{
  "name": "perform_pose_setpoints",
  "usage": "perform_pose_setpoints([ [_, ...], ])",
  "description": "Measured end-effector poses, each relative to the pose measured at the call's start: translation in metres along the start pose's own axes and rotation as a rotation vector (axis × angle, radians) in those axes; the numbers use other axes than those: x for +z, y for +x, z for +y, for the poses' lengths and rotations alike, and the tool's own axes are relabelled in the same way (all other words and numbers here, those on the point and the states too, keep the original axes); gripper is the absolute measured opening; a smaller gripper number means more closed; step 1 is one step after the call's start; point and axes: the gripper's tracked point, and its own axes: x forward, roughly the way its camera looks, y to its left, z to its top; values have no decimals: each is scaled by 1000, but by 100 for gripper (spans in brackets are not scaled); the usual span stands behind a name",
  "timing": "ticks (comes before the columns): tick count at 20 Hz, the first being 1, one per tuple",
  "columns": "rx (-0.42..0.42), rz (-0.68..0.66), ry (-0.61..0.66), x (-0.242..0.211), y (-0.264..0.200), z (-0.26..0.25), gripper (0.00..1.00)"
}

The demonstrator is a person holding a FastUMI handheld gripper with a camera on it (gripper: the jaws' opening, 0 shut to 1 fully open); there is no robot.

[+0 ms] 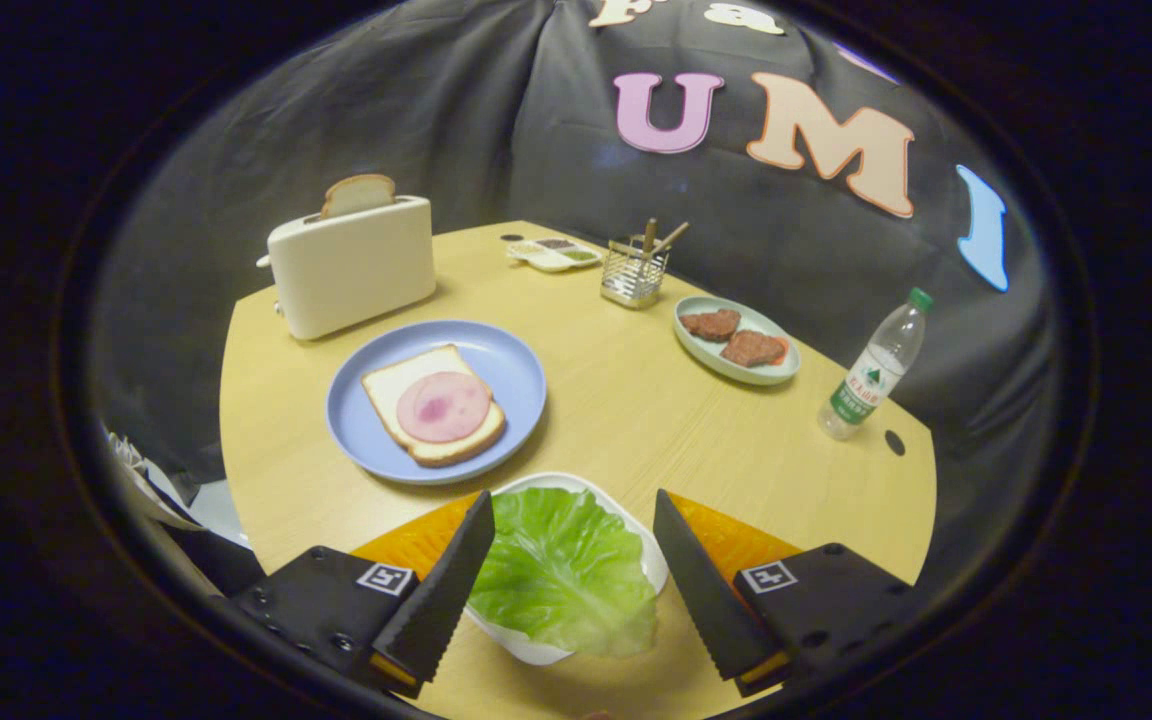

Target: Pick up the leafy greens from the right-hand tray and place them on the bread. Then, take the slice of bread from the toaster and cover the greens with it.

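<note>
my gripper (pixel 571 520) spread wide, fingers straddling the leafy greens (pixel 561 570) in the white tray (pixel 536 652). best to drop low, pinch the leaf's middle fold, lift clear, then carry to the bread (pixel 406 385) on the blue plate (pixel 516 370).

your gripper (pixel 572 510) hangs with fingers apart, the greens (pixel 561 570) in their tray (pixel 536 650) between them at the table's (pixel 636 400) near edge. beyond sits the plate (pixel 506 370) with bread (pixel 396 385); the toaster (pixel 351 265) stands behind it, at the far-left edge.
</note>
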Motion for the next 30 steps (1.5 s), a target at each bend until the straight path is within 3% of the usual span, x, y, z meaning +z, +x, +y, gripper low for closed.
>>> perform_pose_setpoints([
  [8, 20, 112, 37, -39, 18, 3, 100],
  [18, 49, 184, 145, -56, 32, 10, 98],
  [30, -6, 203, 174, -52, 30, 11, 21],
])
